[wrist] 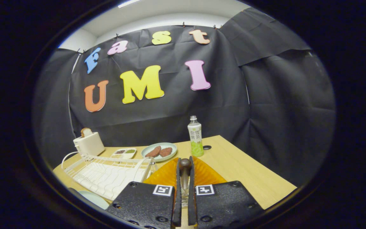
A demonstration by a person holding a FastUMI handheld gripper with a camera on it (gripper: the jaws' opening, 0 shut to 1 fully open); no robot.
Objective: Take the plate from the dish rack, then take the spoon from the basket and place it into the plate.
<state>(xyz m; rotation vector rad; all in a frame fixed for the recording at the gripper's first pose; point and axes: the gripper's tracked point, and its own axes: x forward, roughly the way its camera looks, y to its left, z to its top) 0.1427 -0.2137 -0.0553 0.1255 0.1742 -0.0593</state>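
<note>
Here the gripper (185, 178) has its fingers nearly closed, pressing both sides of the spoon (185, 168) handle above the orange basket (167, 174). The plate (91, 197) sits at the worktop's near edge beside the dish rack (106, 173); carry the spoon level and lower it gently.

Hand-held gripper (185, 171) fingers sit close together, w/ a dark-knobbed spoon handle (185, 165) between them; its bowl end is hidden below. Orange plate (206, 174) mostly covered by the fingers. At 8 o'clock, a pale plate (91, 197) is cut off. Tray (124, 153) contents at 11 o'clock too small to tell.
</note>
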